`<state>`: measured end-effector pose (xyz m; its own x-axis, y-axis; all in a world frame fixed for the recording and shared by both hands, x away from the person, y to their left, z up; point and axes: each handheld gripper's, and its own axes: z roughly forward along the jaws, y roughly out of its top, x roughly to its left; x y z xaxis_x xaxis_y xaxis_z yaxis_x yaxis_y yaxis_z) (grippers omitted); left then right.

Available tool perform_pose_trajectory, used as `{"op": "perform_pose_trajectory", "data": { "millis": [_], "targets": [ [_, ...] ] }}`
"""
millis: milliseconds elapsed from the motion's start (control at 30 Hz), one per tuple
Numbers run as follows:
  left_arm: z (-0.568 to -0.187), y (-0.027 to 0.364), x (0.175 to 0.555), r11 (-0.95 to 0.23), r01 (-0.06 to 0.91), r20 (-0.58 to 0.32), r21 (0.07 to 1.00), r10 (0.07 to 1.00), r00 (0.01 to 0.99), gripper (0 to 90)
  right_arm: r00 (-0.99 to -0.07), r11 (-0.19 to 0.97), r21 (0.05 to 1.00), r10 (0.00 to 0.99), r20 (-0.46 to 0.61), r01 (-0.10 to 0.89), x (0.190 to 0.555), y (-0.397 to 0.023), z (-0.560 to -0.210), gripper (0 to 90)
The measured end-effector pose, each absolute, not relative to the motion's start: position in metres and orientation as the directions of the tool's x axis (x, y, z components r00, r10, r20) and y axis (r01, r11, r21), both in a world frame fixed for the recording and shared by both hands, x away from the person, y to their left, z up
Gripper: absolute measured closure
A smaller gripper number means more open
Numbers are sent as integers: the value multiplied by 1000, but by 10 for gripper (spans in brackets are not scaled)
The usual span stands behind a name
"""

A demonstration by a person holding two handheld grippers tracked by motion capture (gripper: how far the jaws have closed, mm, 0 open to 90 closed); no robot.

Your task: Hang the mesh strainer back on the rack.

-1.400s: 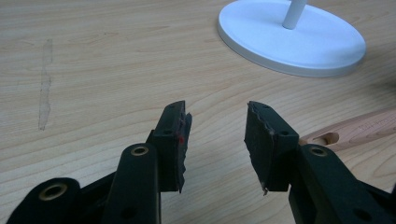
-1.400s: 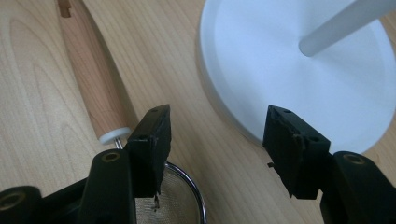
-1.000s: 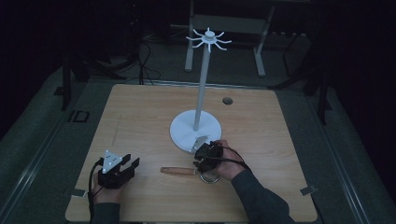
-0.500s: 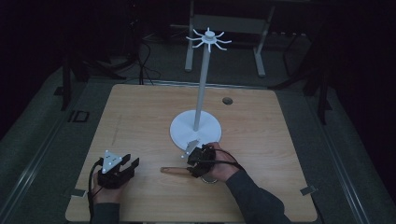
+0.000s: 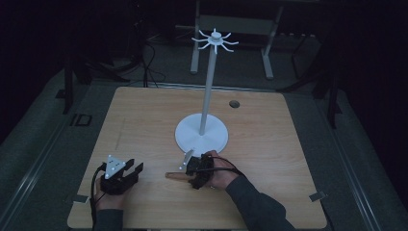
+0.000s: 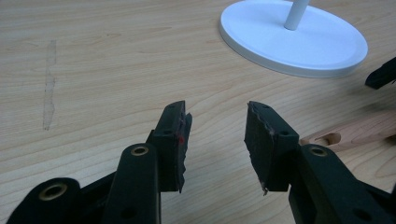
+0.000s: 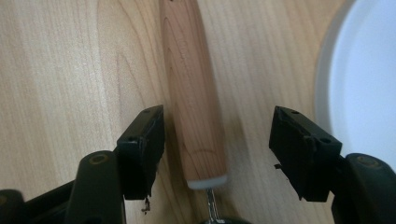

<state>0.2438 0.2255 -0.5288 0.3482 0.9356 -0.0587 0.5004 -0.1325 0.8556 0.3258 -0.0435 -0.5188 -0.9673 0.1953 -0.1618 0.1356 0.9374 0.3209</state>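
Straddling a smooth tapered wooden handle (image 7: 196, 93), jaws apart.

wooden handle (image 7: 194, 98) lying on table (image 7: 56, 70), between parted tool (image 7: 217, 149) jaws, white base (image 7: 369, 79) beside

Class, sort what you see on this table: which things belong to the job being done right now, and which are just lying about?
In the job:
- right gripper, jaws open either side of the wooden handle
- wooden handle, lying flat on the table
- white stand, probably, just beside it

Lying about:
- left gripper, open, holding nothing
- dark round hole in the tabletop
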Motion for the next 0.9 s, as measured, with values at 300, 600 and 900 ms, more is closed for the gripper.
{"op": "perform_pose_trajectory", "data": {
  "millis": [300,600,900],
  "targets": [
    [-529,226,244,-131,500,-60,856,936,347,588,-975,935,308,209,-73,178,336,-37,-524,522],
    [-529,225,244,-132,503,-59,854,937,345,588,-974,930,300,228,-11,214,342,-36,-524,650],
    [-529,226,244,-133,503,-58,854,937,345,588,-977,946,259,210,-30,195,339,-33,-522,686]
  ]
}}
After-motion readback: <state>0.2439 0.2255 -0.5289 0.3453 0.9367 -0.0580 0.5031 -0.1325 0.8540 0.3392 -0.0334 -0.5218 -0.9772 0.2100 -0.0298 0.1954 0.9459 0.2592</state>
